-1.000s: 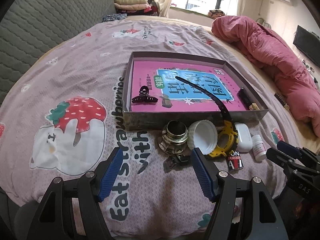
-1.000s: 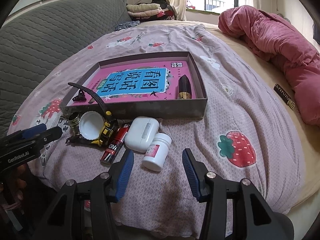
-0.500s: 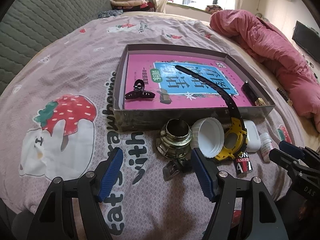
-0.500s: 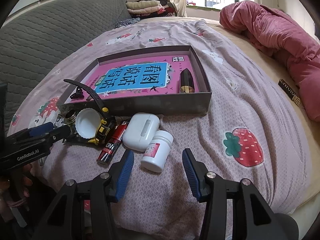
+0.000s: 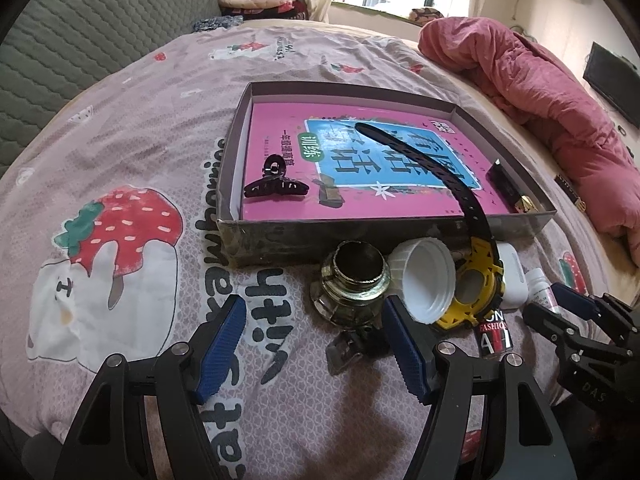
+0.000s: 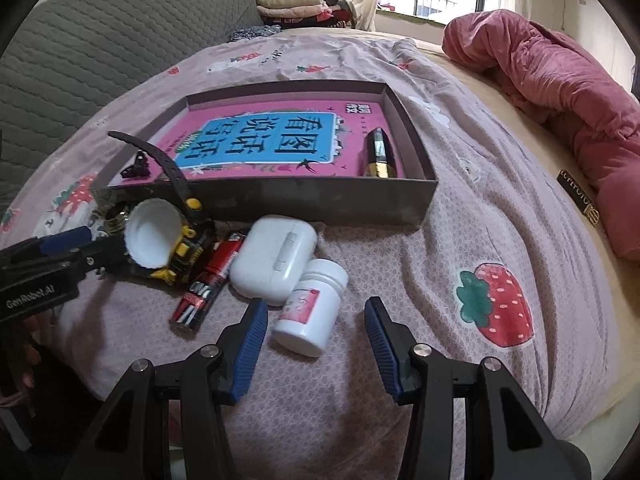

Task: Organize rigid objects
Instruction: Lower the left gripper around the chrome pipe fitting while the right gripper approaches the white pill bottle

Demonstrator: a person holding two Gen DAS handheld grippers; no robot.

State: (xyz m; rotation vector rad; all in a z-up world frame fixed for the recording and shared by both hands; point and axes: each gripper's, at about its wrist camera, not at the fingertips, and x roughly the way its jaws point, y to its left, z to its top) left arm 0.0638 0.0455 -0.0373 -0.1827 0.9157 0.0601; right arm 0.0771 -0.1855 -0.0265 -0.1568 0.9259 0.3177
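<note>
Red lighter reads "FASHION"; left gripper reads "GenRobot.AI".

From my seat, the bedsheet print reads "with" plus part of "strawberries" beside the box, and the pink book in the box has big Chinese characters, 看图说话, on its blue panel. The little red-and-black can says "FASHION", and the left tongs carry "GenRobot.AI" on the body. The right tongs show "DAS", cut off.
</note>
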